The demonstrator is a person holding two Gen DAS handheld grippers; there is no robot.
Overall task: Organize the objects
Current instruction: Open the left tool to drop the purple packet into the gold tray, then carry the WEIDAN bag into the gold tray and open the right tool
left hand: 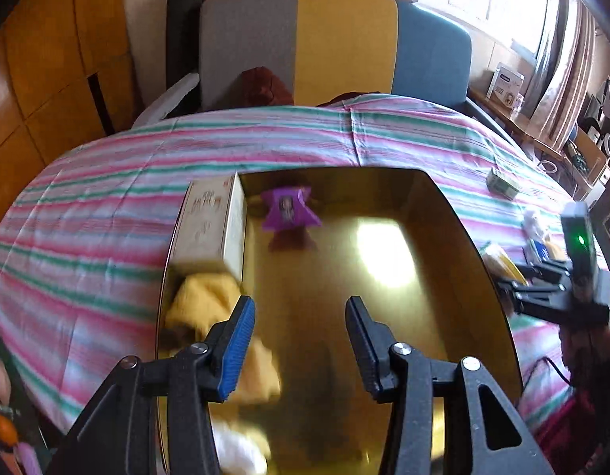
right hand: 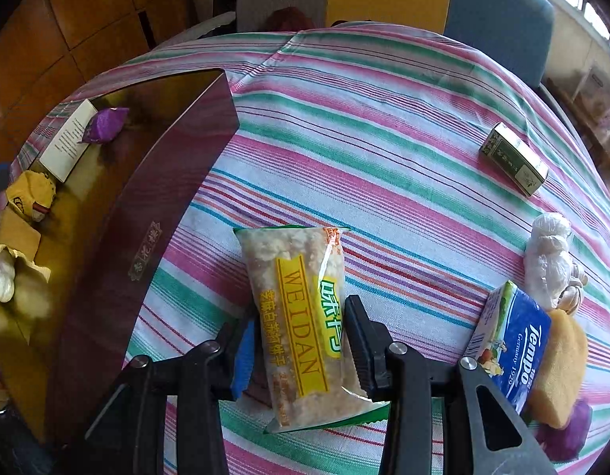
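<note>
Right gripper (right hand: 301, 344): clamped on WEIDAN snack packet (right hand: 301, 316), on striped tablecloth (right hand: 384, 138) beside box
Left gripper (left hand: 301, 340): parted, empty, over gold-lined box (left hand: 463, 237)
Done: purple candy (left hand: 289, 209), yellow packet (left hand: 210, 301), white carton (left hand: 210, 225) boxed
Left, I judge: green box (right hand: 514, 158); Tempo tissues (right hand: 514, 340); snack

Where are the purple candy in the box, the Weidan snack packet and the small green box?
purple candy (left hand: 290, 209): left wrist view, middle of its wrapper.
Weidan snack packet (right hand: 301, 316): right wrist view, yellow label band.
small green box (right hand: 514, 158): right wrist view, its top face.
</note>
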